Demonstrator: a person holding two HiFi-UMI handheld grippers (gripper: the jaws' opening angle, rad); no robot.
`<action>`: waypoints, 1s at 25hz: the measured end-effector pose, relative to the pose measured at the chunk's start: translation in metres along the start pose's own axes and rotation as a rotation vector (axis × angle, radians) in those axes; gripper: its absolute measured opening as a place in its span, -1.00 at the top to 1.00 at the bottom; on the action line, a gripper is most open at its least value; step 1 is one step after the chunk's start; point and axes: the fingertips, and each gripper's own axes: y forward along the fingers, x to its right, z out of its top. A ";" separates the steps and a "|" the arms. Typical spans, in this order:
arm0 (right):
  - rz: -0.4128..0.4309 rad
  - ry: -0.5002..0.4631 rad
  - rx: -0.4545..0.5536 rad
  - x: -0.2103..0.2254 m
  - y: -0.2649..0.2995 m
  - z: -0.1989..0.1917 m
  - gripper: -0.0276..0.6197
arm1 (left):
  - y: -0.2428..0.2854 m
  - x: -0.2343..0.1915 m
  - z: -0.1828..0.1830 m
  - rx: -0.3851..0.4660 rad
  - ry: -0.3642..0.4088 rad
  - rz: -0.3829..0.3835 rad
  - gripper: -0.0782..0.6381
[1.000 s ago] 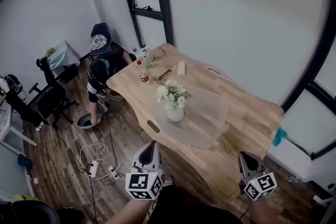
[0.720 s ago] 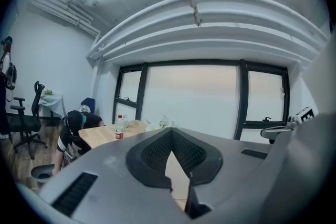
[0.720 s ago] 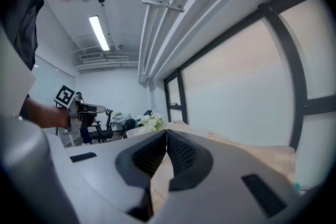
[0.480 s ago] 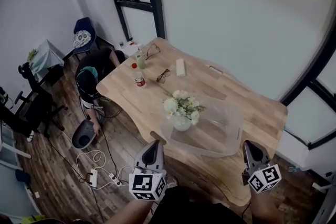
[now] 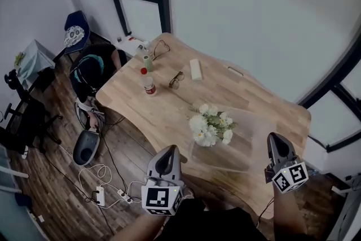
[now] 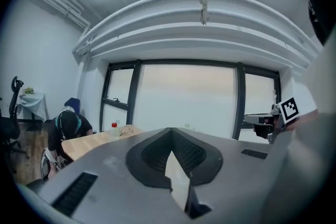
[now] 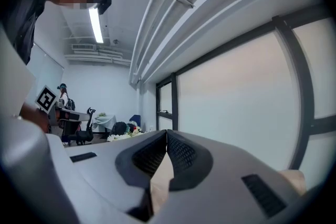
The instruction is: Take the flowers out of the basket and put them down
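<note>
A bunch of white flowers (image 5: 210, 125) stands inside a translucent plastic basket (image 5: 251, 135) on the near part of the wooden table (image 5: 169, 107). My left gripper (image 5: 170, 148) hangs shut and empty off the table's near edge, below and left of the flowers. To the basket's right, my right gripper (image 5: 275, 136) is also shut and empty, over the table's near right corner. In the left gripper view the jaws (image 6: 170, 131) meet at the tip. The right gripper view shows closed jaws (image 7: 167, 132) with the flowers (image 7: 123, 136) far off at the left.
At the table's far end are a red-capped bottle (image 5: 148, 83), glasses (image 5: 176, 79), a white box (image 5: 196, 69) and a green bottle (image 5: 147, 62). A person (image 5: 90, 69) crouches by the table's left end. Cables and a power strip (image 5: 107, 193) lie on the floor.
Both grippers have moved forward towards the table, staying shut. The flowers and basket now sit closer and further right in the head view.
</note>
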 end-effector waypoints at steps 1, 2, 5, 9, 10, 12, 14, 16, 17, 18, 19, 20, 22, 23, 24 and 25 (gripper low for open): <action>-0.010 -0.004 0.004 0.000 0.005 0.004 0.85 | 0.005 -0.007 0.001 -0.001 -0.006 -0.004 0.77; -0.018 -0.006 0.006 0.000 0.010 0.008 0.85 | 0.009 -0.012 0.002 0.000 -0.006 -0.010 0.77; -0.032 -0.012 0.015 -0.003 0.019 0.018 0.85 | 0.026 -0.021 0.007 0.010 0.000 -0.030 0.77; 0.010 -0.042 0.050 -0.009 0.034 0.033 0.85 | 0.049 -0.018 0.011 0.022 0.000 -0.059 0.77; 0.028 -0.049 0.057 -0.011 0.038 0.035 0.85 | 0.054 -0.017 0.011 0.022 0.002 -0.064 0.77; 0.059 -0.057 0.061 -0.015 0.047 0.035 0.85 | 0.061 -0.016 0.008 0.016 0.001 -0.064 0.77; 0.082 -0.059 0.056 -0.016 0.056 0.032 0.85 | 0.068 -0.015 0.006 0.010 -0.006 -0.053 0.77; 0.095 -0.049 0.053 -0.015 0.063 0.027 0.85 | 0.072 -0.014 0.008 0.009 -0.010 -0.040 0.77; 0.104 -0.041 0.052 -0.015 0.065 0.023 0.85 | 0.072 -0.014 0.010 0.008 -0.010 -0.035 0.77; 0.115 -0.036 0.049 -0.015 0.067 0.018 0.85 | 0.072 -0.015 0.011 0.009 -0.007 -0.028 0.77; 0.130 -0.034 0.045 -0.015 0.070 0.012 0.85 | 0.071 -0.017 0.012 0.009 -0.001 -0.019 0.77; 0.152 -0.034 0.042 -0.016 0.072 0.005 0.85 | 0.071 -0.019 0.012 0.010 0.009 -0.010 0.77; 0.204 -0.039 0.038 -0.018 0.078 -0.007 0.85 | 0.071 -0.022 0.010 0.006 0.035 0.011 0.77; 0.224 -0.039 0.032 -0.019 0.081 -0.013 0.85 | 0.071 -0.023 0.008 0.002 0.046 0.020 0.77; 0.234 -0.036 0.024 -0.019 0.084 -0.020 0.85 | 0.071 -0.025 0.005 -0.004 0.048 0.028 0.77; 0.238 -0.031 0.015 -0.018 0.087 -0.026 0.85 | 0.072 -0.026 0.002 -0.009 0.043 0.035 0.77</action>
